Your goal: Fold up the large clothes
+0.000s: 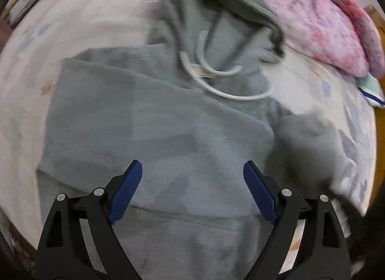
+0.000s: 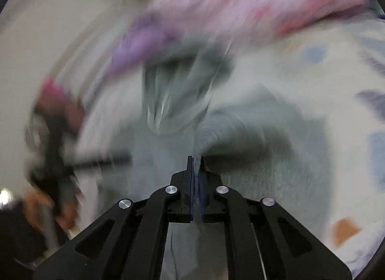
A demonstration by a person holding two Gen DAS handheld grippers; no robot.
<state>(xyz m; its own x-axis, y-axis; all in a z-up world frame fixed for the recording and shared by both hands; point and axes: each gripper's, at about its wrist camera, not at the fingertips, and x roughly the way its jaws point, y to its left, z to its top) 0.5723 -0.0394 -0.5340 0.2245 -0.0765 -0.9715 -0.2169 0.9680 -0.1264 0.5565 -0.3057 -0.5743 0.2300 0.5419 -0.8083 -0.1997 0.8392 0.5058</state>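
The grey hooded sweatshirt (image 1: 154, 121) is soft matt fleece with a faintly napped, brushed surface, its white drawcord (image 1: 216, 73) a smoother woven cotton, and it lies on a pale printed cotton bedsheet (image 1: 31, 68) that looks thin, smooth and dull; toward the sheet's far right corner the pink and purple floral quilt (image 1: 320, 15) is puffy matt cloth with a crinkled face. The left gripper (image 1: 192, 188) is black plastic with a satin sheen, its fingers (image 1: 126, 191) faced in smooth matt blue plastic and its pivots capped by bright polished metal. The right gripper (image 2: 196, 167) shows the same finish, with grey fleece pinched between its blue faces, though that view is badly blurred.
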